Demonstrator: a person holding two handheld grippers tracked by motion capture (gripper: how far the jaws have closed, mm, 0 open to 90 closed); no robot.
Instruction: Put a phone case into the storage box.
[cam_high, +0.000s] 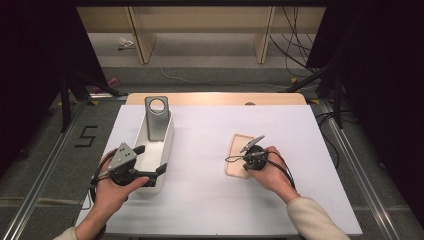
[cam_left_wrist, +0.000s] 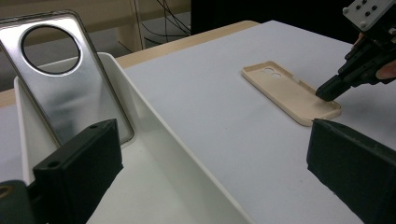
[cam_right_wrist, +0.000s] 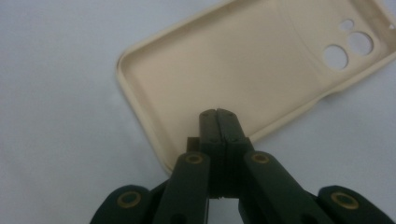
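The beige phone case (cam_right_wrist: 243, 79) lay hollow side up on the desk (cam_high: 210, 200), directly under the right gripper (cam_right_wrist: 218, 114), whose jaws were pressed together over its near wall. It looked poised to press or nudge the case, not pinch it. Bare desk surrounded it; the left gripper (cam_high: 150, 165), spread, hovered at the white tray (cam_high: 167, 145), well aside.
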